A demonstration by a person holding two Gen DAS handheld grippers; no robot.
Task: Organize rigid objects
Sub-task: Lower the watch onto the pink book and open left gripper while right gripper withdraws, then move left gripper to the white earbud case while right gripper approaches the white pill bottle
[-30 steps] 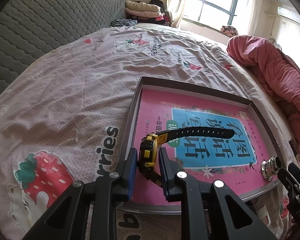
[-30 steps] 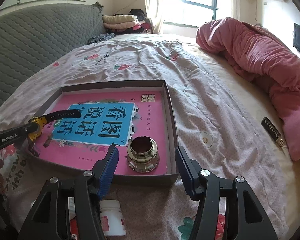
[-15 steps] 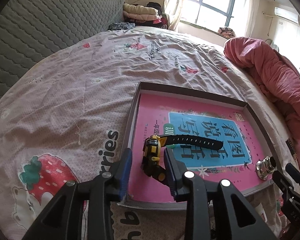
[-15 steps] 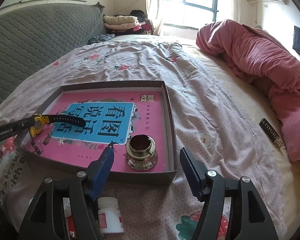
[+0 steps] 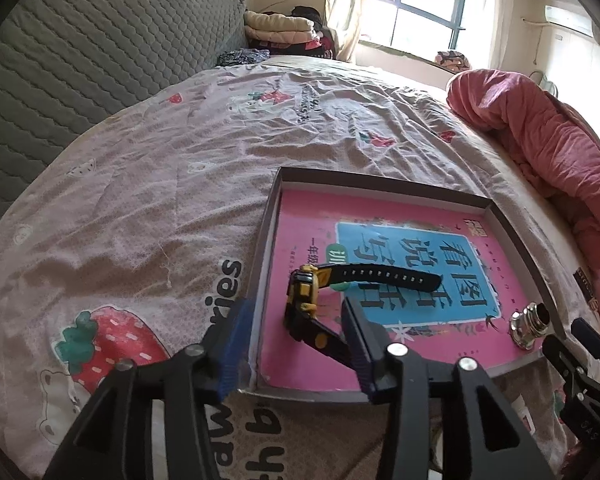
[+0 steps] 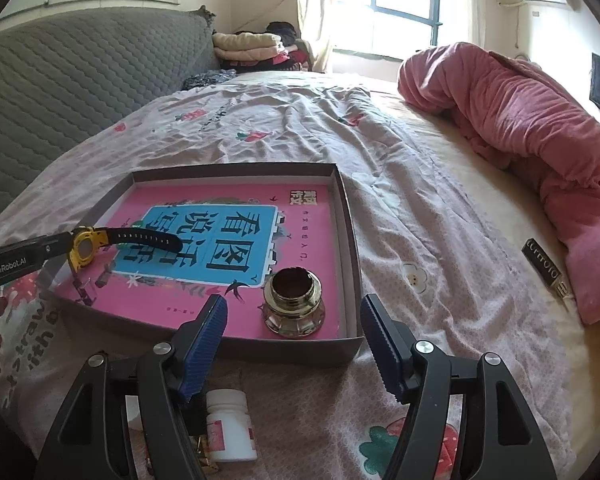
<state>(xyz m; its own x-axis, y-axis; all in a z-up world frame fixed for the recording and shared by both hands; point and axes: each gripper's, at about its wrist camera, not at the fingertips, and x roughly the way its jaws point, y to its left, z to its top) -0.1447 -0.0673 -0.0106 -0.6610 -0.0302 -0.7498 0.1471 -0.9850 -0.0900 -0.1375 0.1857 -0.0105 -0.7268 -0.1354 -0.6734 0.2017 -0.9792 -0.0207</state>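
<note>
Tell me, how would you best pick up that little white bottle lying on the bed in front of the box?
I'd grip the white bottle across its round body, below the cap, coming down from above. It seems to stand upright on the bedspread, just outside the box, so both sides look free. The right hand-held gripper hangs open close by, so it is probably the handier one.

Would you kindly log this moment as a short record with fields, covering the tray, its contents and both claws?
tray: shallow cardboard box lid on the bed, pink book lining it
watch: yellow and black, lying in the tray's near-left corner
bottle: gold glass bottle, upright, near-right corner
left claw: jaws just opened, watch between them, released
right claw: open, empty
outside tray: white pill bottle
</note>
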